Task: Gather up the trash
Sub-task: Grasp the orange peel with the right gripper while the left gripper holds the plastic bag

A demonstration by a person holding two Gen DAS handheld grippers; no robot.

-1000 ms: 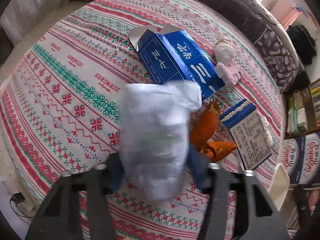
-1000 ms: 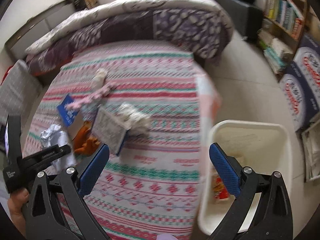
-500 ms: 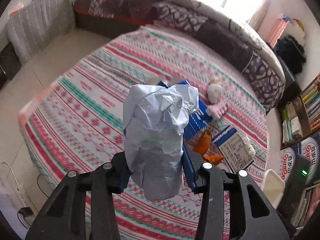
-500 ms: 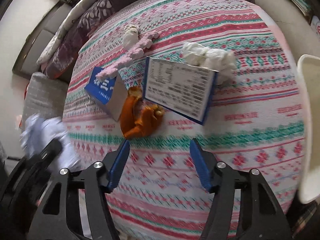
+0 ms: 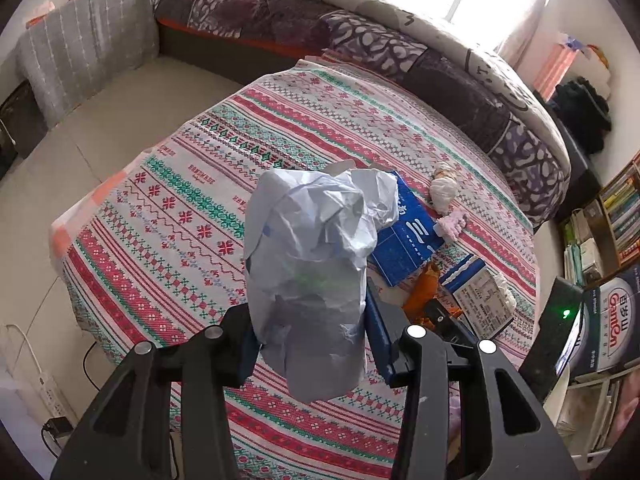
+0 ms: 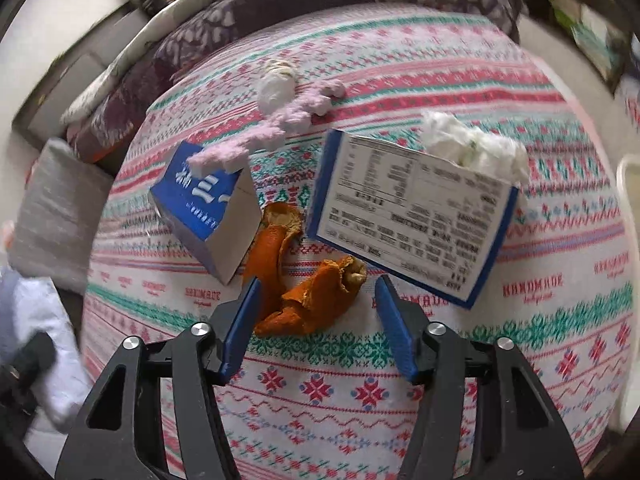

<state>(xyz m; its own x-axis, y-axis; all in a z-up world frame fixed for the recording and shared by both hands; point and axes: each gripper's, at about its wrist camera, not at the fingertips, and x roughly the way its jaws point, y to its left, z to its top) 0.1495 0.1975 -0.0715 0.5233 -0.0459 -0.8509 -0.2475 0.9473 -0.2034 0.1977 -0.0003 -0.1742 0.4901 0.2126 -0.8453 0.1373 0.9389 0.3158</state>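
My left gripper (image 5: 312, 336) is clamped on a crumpled white paper wad (image 5: 312, 256), held above the patterned tablecloth (image 5: 168, 216); my right gripper (image 6: 316, 320) has just been closing, its jaws apart around the orange peel (image 6: 308, 300), not pressing it. Beside the peel lie a blue carton (image 6: 204, 208) and a labelled box (image 6: 408, 216).

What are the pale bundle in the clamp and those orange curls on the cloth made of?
The pale bundle looks like thin crumpled paper or plastic film, matte with sharp creases; I cannot tell which. The orange curls look like dried citrus peel: bright outside, pale pith inside.

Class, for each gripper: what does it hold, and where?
Left gripper clamps crumpled paper at its lower part. Right gripper holds nothing; orange peel lies between its closing jaws.
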